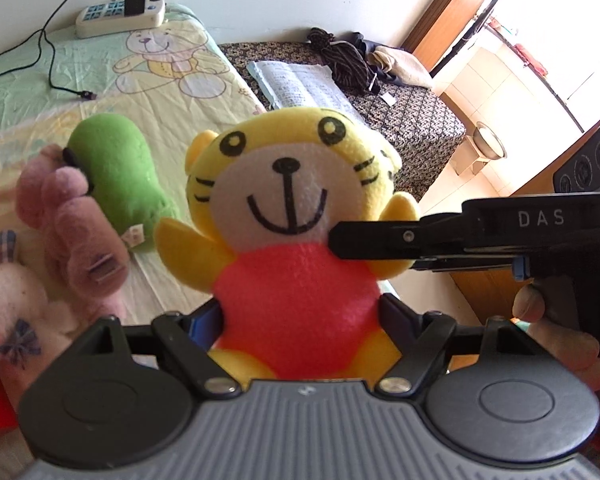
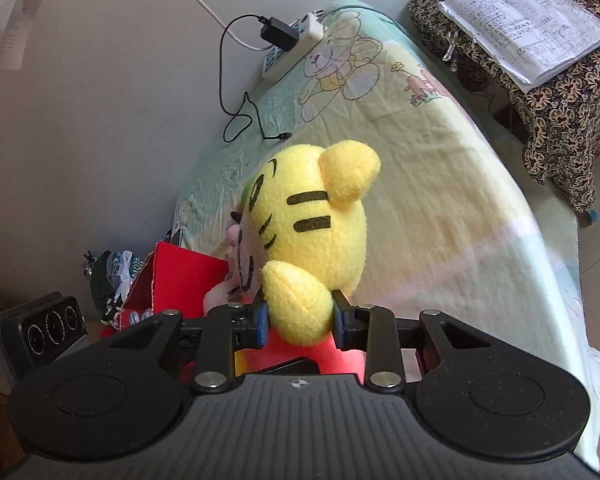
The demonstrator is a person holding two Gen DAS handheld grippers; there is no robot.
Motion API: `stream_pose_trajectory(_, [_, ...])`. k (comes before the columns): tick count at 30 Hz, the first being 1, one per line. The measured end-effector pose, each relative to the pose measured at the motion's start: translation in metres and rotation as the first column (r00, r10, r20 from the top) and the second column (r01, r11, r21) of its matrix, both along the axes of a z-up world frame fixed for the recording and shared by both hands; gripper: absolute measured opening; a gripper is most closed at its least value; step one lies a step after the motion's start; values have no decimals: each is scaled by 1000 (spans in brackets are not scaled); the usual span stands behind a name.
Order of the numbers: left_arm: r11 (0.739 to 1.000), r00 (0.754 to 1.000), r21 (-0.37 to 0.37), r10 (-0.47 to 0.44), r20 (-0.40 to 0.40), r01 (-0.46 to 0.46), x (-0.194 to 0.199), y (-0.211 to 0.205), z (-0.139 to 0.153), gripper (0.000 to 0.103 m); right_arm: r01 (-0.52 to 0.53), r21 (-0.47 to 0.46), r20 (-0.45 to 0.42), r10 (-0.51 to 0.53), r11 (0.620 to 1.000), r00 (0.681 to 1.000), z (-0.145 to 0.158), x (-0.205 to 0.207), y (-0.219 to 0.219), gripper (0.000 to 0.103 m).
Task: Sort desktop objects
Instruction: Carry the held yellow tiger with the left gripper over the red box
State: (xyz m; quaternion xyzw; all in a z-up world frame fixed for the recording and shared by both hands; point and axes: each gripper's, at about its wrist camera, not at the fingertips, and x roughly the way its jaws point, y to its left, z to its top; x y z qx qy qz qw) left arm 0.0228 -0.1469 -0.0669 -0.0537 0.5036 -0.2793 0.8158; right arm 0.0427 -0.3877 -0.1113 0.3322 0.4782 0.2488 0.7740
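- Left wrist view: left gripper [image 1: 302, 314] clamped on the red body of the tiger plush [image 1: 292, 208], held upright above the bedsheet [image 1: 172, 92].
- Right gripper [image 2: 300, 320] pinches the plush's yellow arm.
- Green plush [image 1: 120, 176] lies on the sheet behind.

A bed [image 1: 172, 92] under a pale green-and-yellow cartoon-bear sheet fills the upper left of the left wrist view. On it lie a white power strip [image 1: 120, 18] at the far end, a black cable [image 1: 50, 72], and a green plush [image 1: 118, 172].
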Motion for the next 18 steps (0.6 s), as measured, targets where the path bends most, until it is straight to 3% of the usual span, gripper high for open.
stream_pose_trajectory(6, [1000,997,-18,1,76,0,-23,45,23,80,4,11,59,-4,1000,998,23,-24,41,32])
stream_pose_trajectory(18, [997,981,-64,60,187,-49,-50,177,63,80,-45,23,186,40,999,982,64,-46,161,32])
